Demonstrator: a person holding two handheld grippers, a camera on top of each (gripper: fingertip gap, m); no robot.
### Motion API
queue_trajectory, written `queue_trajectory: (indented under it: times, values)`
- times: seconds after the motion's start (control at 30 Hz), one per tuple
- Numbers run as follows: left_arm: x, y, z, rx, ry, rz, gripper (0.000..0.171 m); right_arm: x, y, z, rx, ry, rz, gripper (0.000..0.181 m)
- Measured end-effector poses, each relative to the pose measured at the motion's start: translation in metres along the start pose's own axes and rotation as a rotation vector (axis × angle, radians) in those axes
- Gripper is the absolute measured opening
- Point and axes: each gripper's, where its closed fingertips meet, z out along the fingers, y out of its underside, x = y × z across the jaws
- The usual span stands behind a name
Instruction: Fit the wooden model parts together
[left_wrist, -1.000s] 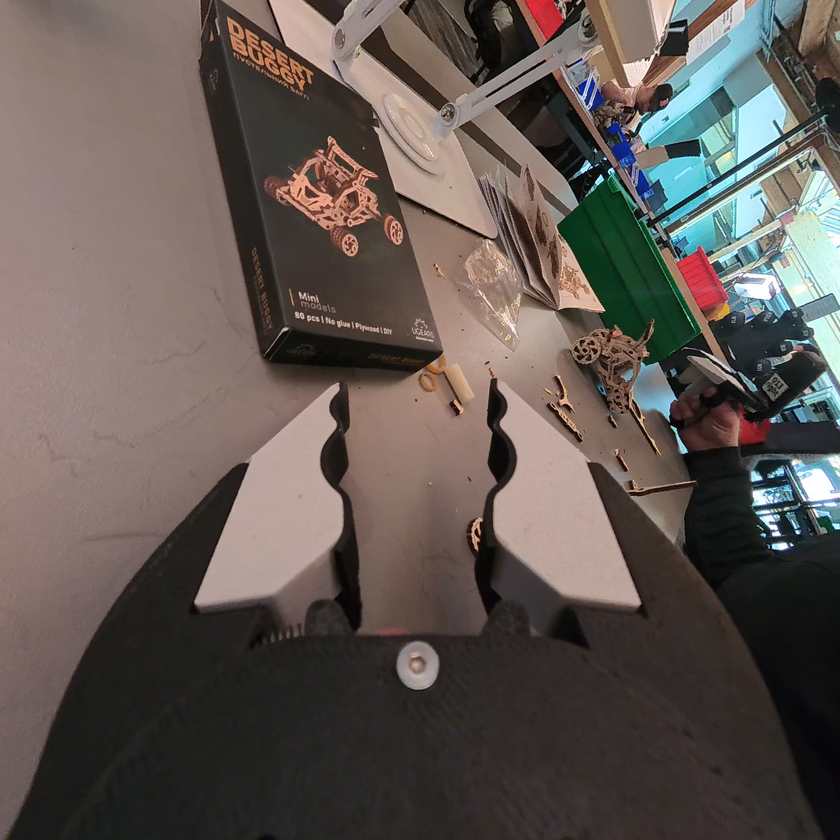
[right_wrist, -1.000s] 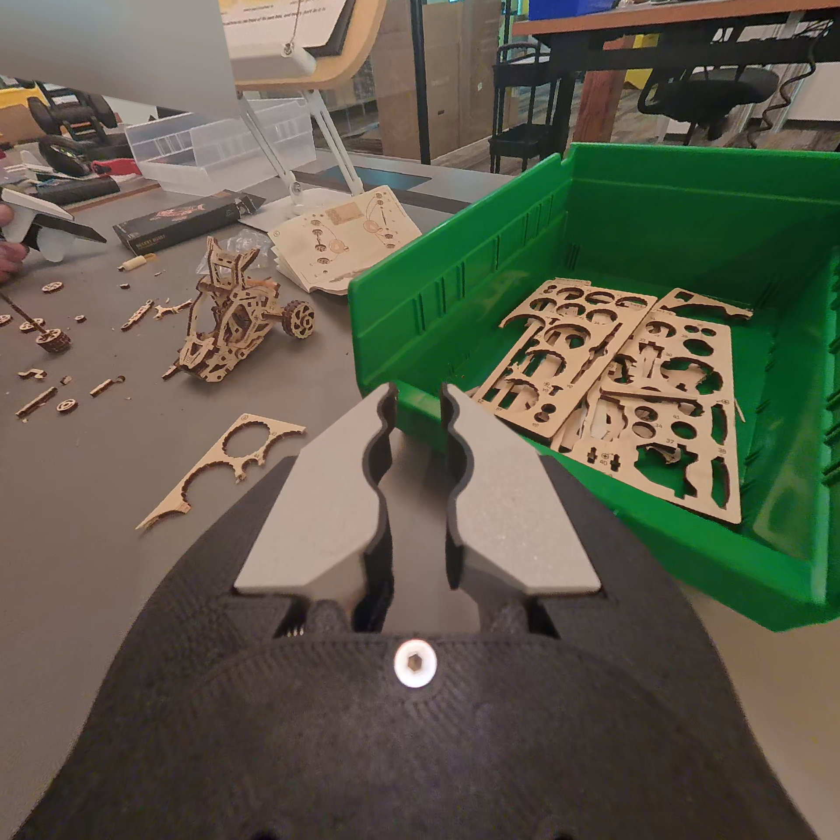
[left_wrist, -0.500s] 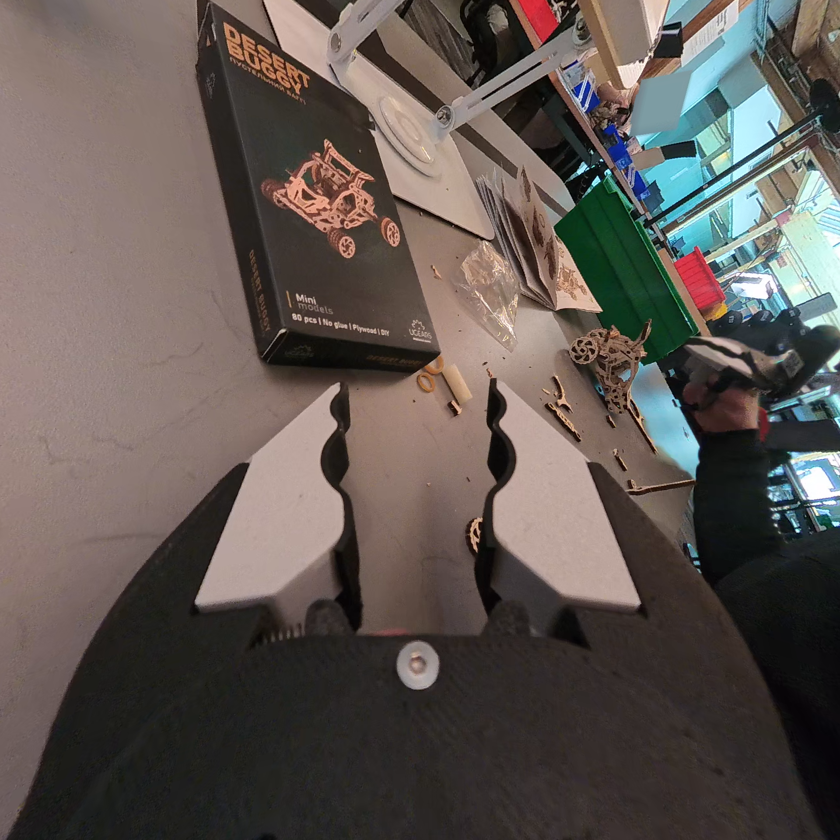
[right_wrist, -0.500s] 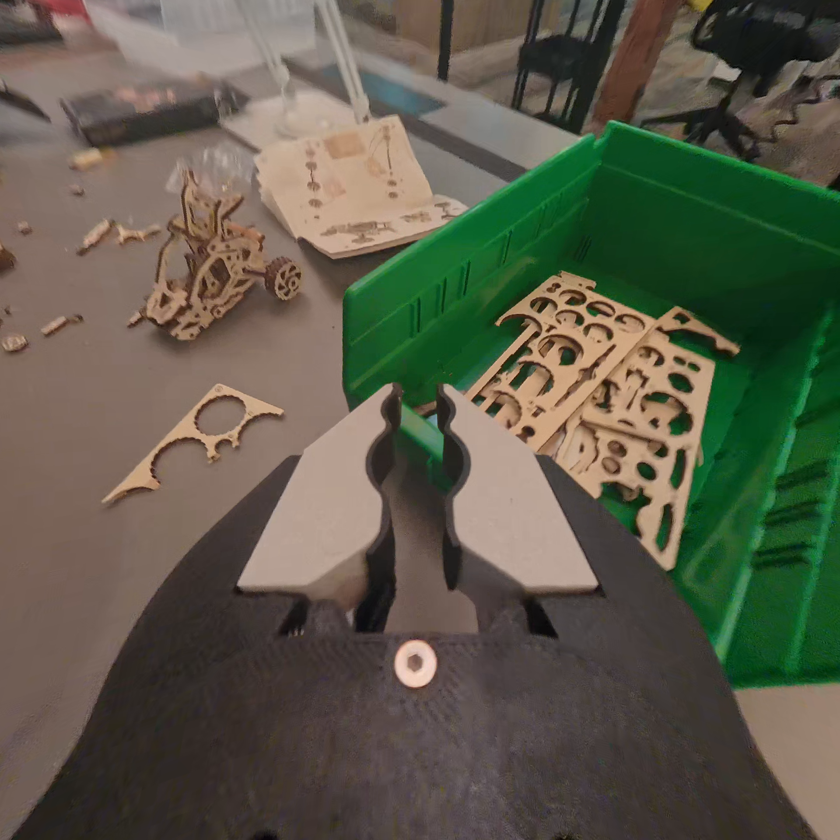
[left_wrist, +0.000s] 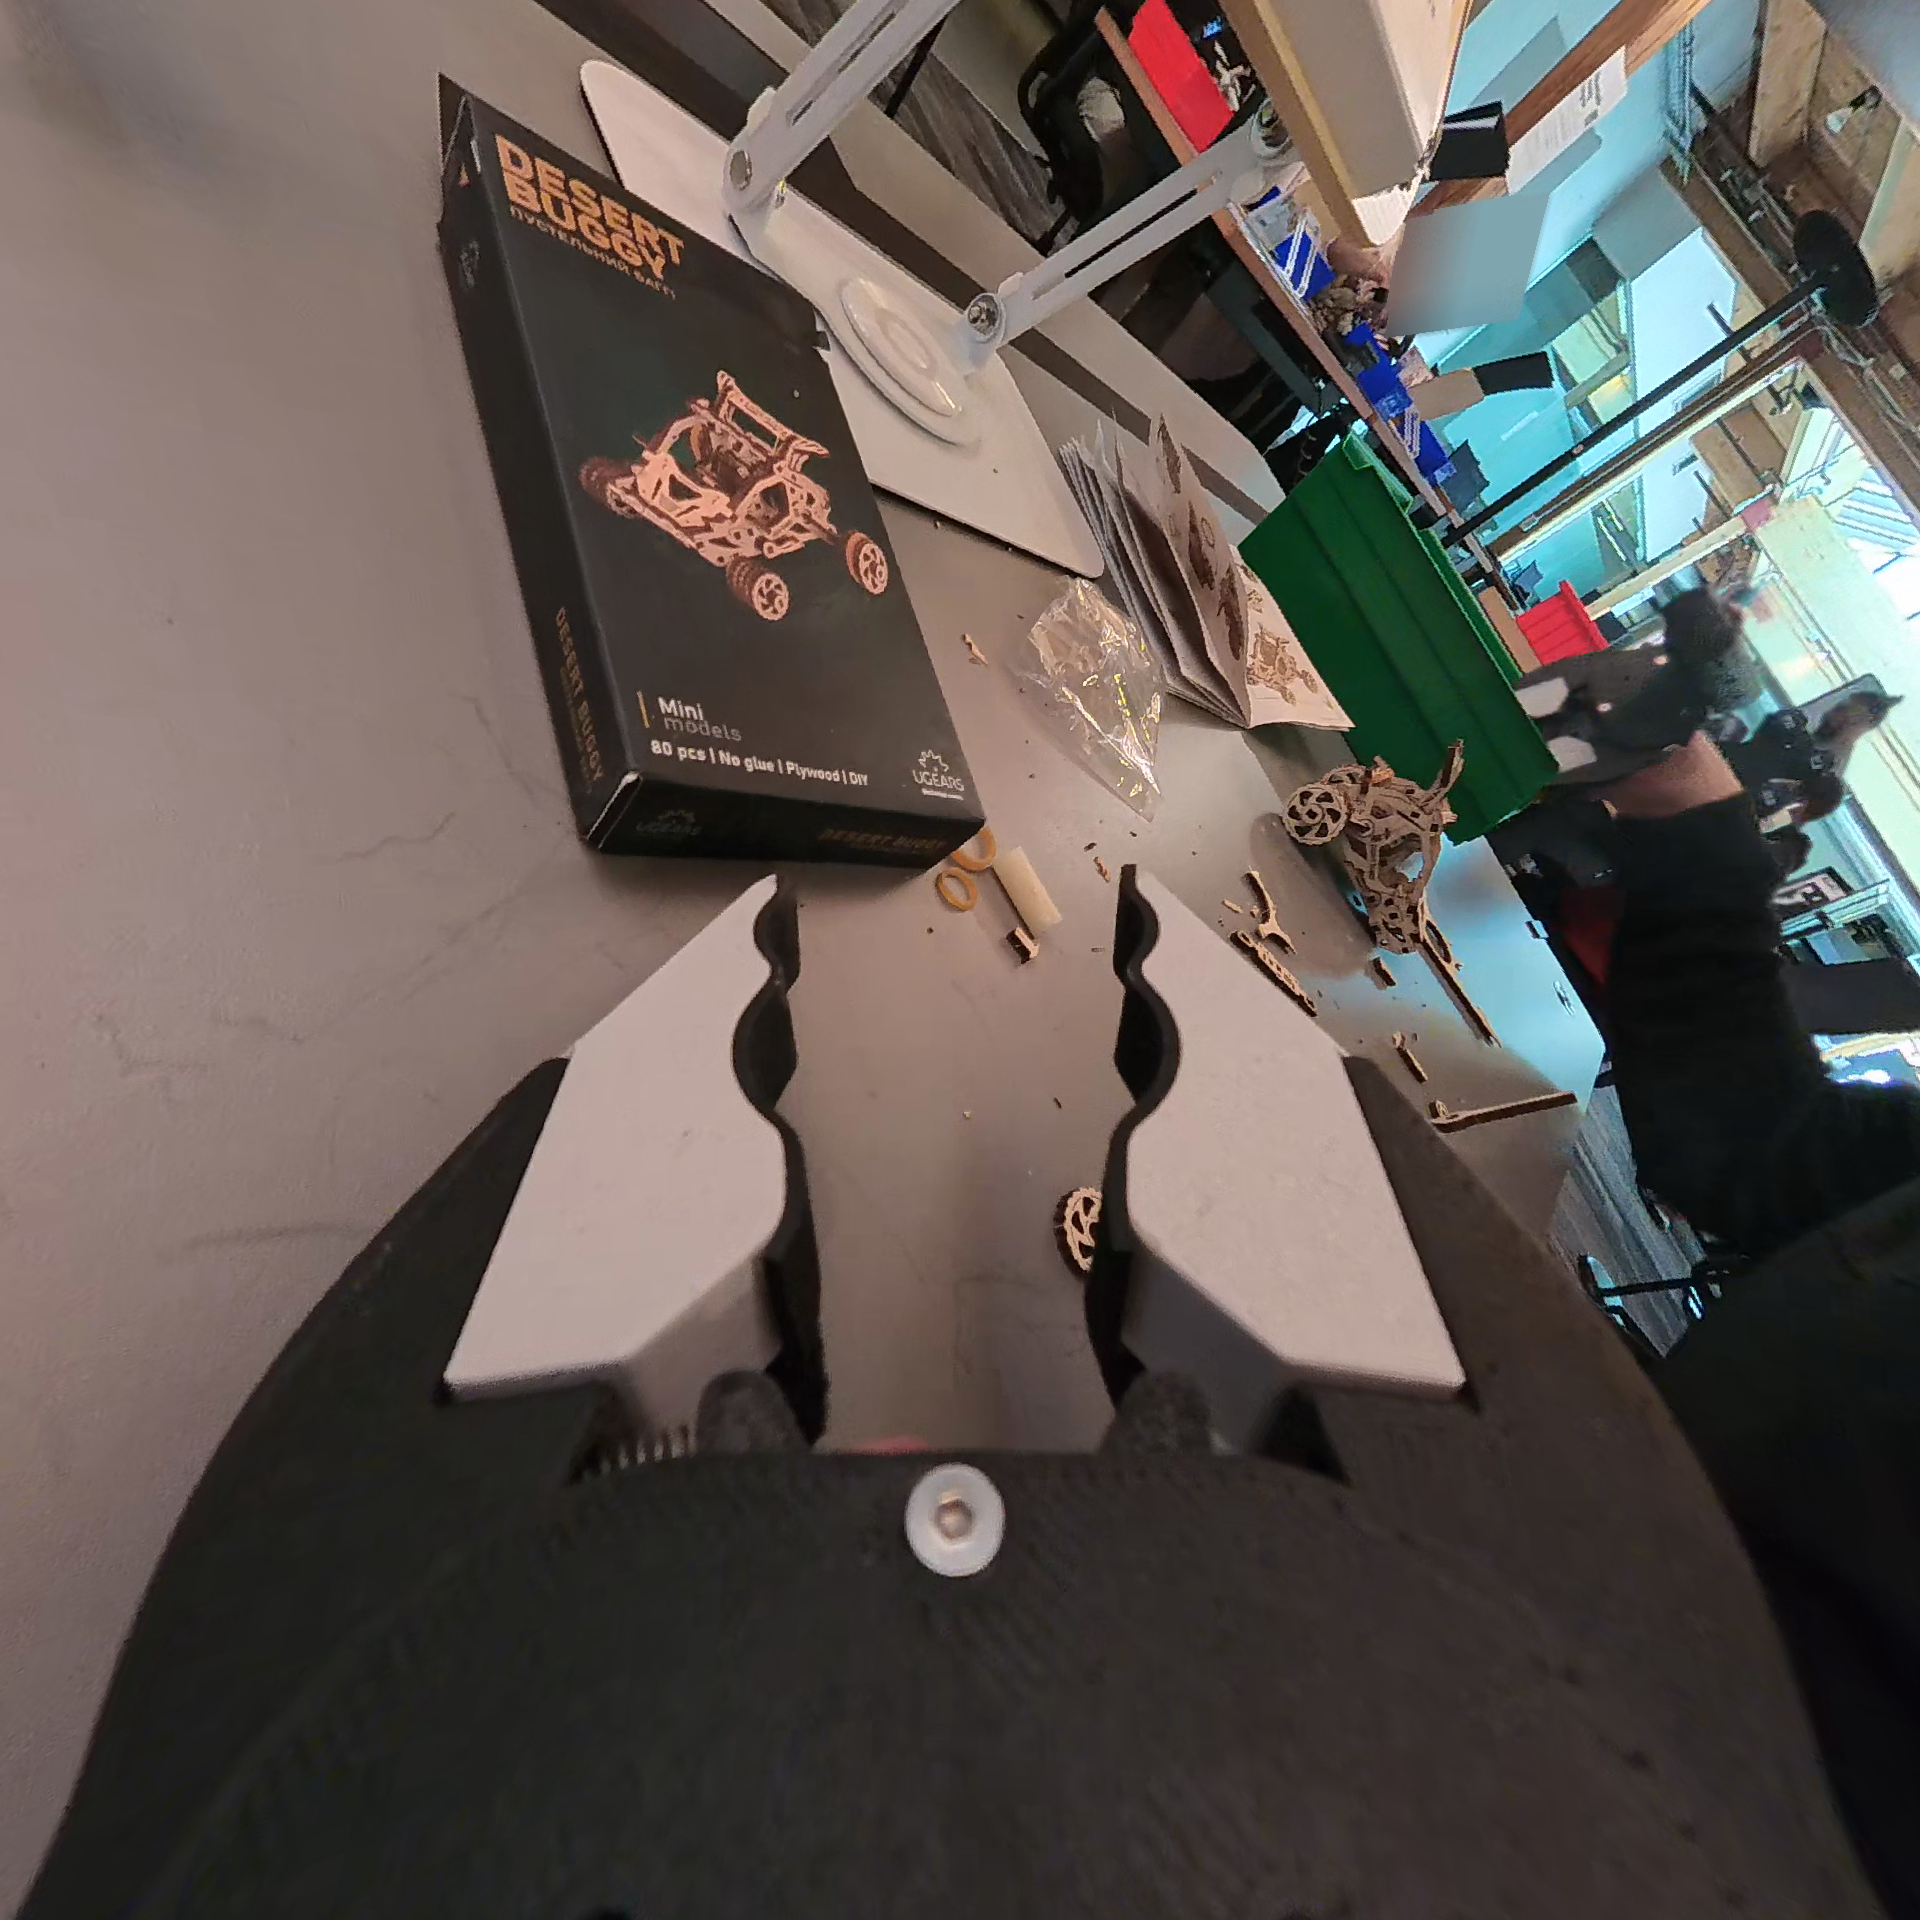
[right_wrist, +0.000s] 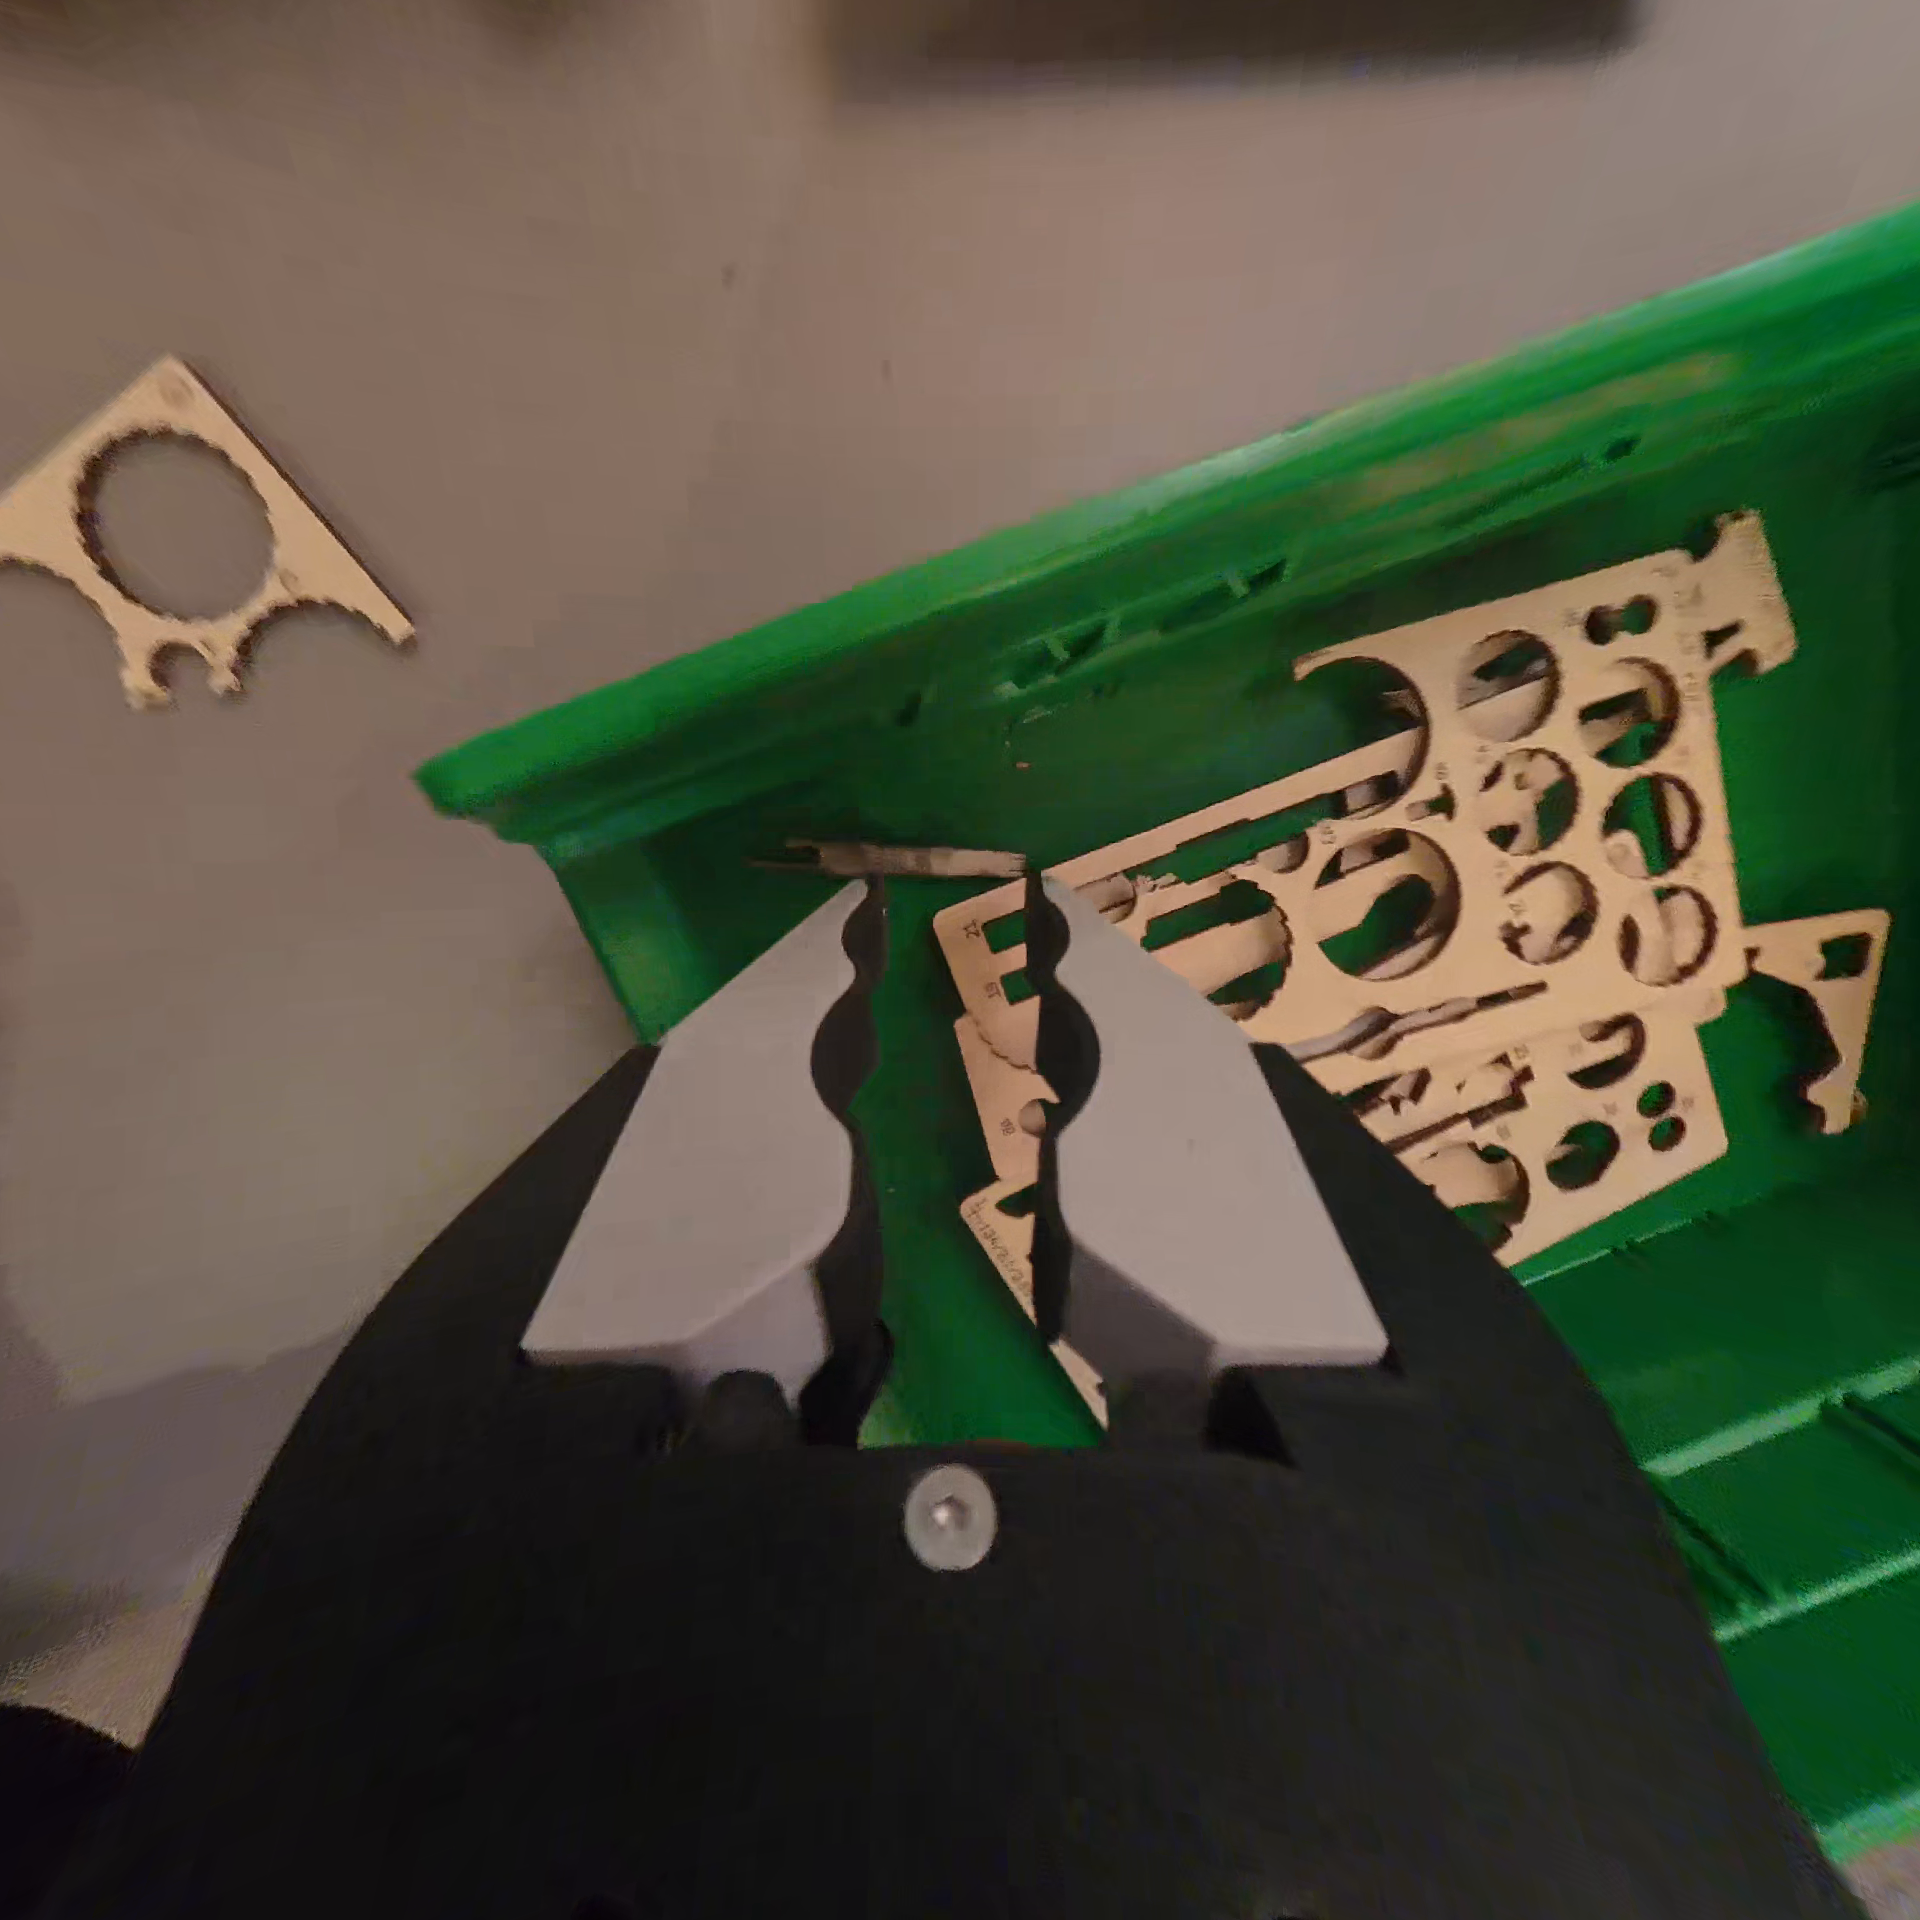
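My left gripper (left_wrist: 945, 894) is open and empty, low over the grey table (left_wrist: 260, 727). A small wooden gear (left_wrist: 1081, 1231) lies against the inside of its right finger. The partly built wooden model (left_wrist: 1371, 831) stands farther right, with loose small parts (left_wrist: 1273, 951) before it. My right gripper (right_wrist: 951, 883) is open with a narrow gap, pointing down into the near corner of the green bin (right_wrist: 1039, 644). Punched wooden sheets (right_wrist: 1455, 883) lie in the bin. A thin wooden strip (right_wrist: 925, 860) lies just past the fingertips; I cannot tell if it touches them.
A black kit box (left_wrist: 675, 499), white lamp base (left_wrist: 914, 364), clear plastic bag (left_wrist: 1101, 675), open booklet (left_wrist: 1195, 582), rings (left_wrist: 966, 873) and a white peg (left_wrist: 1029, 883) lie on the table. A triangular wooden offcut (right_wrist: 197, 530) lies left of the bin. There is about 60 centimetres between the tips of the two grippers. The small wooden gear (left_wrist: 1081, 1231) lies some 9 centimetres from my left tips, 55 centimetres from my right tips.
My right gripper moved forward and tipped down, from in front of the bin to over its near corner. My left gripper has not moved.
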Motion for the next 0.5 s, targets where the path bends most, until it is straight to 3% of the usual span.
queue_trajectory:
  times: [0.27,0.5]
  values:
    - [0.001,-0.001,-0.001,0.006,0.004,0.002,0.059,0.004,0.002,0.014,-0.034,-0.101,-0.193,0.021]
    - [0.001,0.000,0.000,0.001,0.003,0.002,0.059,-0.005,0.000,0.018,-0.024,-0.210,-0.254,0.023]
